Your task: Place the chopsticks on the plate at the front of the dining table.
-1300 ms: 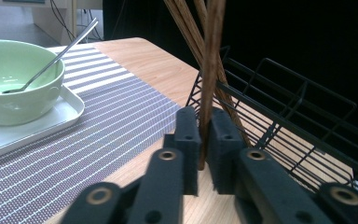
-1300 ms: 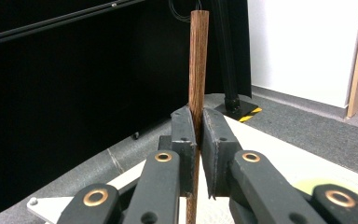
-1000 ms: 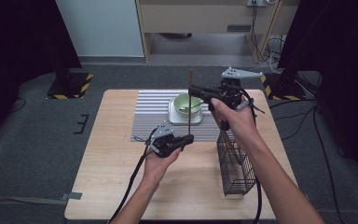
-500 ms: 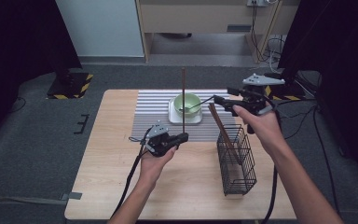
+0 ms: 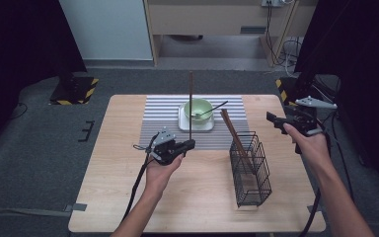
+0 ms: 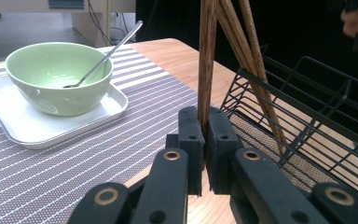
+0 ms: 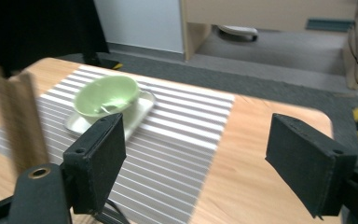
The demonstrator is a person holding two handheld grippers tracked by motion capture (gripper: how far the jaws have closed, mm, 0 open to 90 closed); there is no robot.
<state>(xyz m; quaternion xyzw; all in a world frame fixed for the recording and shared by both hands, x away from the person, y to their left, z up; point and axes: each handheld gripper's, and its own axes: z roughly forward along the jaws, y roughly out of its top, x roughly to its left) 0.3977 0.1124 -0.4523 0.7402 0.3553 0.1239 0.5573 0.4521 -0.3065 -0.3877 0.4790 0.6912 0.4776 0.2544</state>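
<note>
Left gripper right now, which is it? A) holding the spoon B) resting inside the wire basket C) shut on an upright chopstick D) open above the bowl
C: in the left gripper view the left gripper has its pads pressed on a chopstick that stands upright, beside the wire basket and apart from the green bowl.

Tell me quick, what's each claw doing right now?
Left claw: closed on an upright wooden chopstick.
Right claw: open, holding nothing; its jaws have just been opening.
</note>
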